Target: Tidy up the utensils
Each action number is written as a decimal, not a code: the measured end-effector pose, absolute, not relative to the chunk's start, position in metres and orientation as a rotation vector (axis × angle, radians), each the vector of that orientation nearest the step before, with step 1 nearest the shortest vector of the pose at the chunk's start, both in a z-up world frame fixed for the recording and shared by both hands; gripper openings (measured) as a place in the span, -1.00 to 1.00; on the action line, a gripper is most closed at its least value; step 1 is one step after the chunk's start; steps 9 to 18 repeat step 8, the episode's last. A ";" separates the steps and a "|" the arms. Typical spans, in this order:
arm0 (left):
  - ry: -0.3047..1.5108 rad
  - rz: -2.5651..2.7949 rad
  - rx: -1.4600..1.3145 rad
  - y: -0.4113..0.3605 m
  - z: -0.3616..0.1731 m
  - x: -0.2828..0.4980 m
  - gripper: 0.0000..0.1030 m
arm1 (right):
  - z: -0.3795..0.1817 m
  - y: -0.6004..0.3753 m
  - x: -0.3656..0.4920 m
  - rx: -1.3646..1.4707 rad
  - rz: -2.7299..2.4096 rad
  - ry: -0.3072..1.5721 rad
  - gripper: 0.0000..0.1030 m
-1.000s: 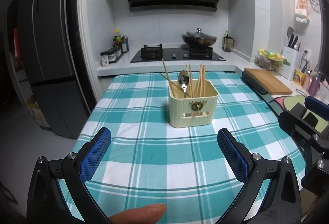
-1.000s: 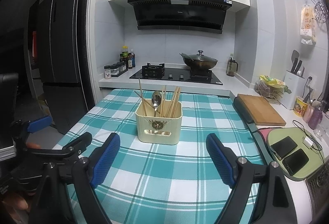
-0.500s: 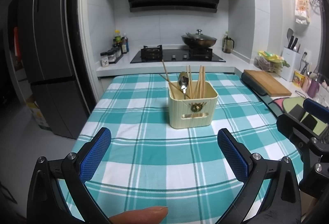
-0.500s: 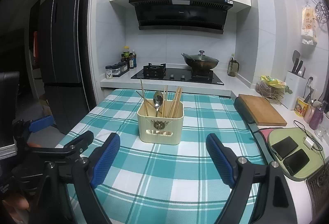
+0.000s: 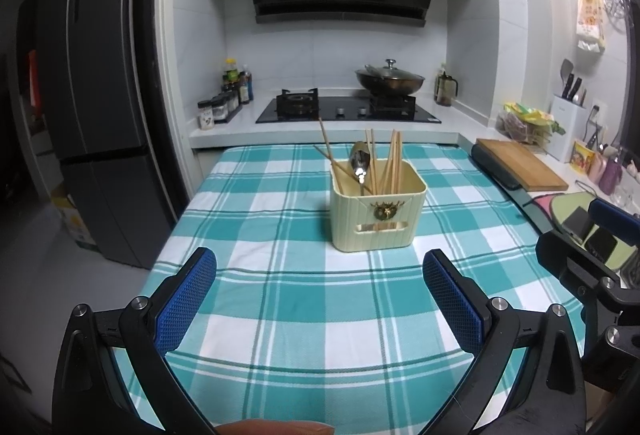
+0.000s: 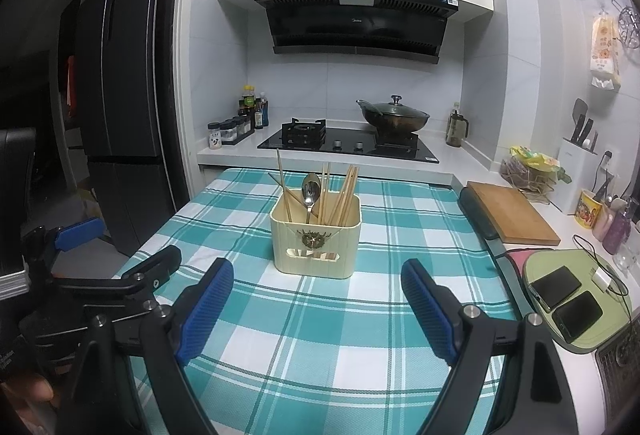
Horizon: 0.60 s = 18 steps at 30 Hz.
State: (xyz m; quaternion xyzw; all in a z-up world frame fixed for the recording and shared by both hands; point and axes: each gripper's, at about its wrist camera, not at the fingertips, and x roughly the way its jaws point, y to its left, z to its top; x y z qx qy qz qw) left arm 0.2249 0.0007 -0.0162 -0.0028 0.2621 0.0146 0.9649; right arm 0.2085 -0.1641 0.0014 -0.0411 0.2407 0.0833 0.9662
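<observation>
Blue-padded fingers of the left gripper (image 5: pixel 320 279) and right gripper (image 6: pixel 318 291) stand wide apart, empty, above the teal-and-white checked tablecloth (image 5: pixel 280 315). Ahead, the cream ribbed plastic caddy (image 6: pixel 316 243) holds wooden chopsticks (image 6: pixel 344 195) and a steel spoon (image 6: pixel 310 191). No writing is legible.

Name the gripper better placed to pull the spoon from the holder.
Right gripper, probably: the holder and spoon sit centred between its open fingers; in the left gripper's view they lie right of centre.

Chopsticks (image 5: pixel 394 165), spoon (image 6: pixel 309 195) lower ends hidden inside holder (image 6: pixel 316 243).
</observation>
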 end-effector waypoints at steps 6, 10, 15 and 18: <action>0.501 0.047 -0.020 0.002 -0.011 0.219 1.00 | 0.000 -0.166 0.208 -0.080 0.162 0.492 0.70; 0.498 0.032 0.000 -0.001 -0.009 0.217 1.00 | 0.000 -0.166 0.207 -0.078 0.159 0.494 0.70; 0.498 0.032 0.000 -0.001 -0.009 0.217 1.00 | 0.000 -0.166 0.207 -0.078 0.159 0.494 0.70; 0.498 0.032 0.000 -0.001 -0.009 0.217 1.00 | 0.000 -0.166 0.207 -0.078 0.159 0.494 0.70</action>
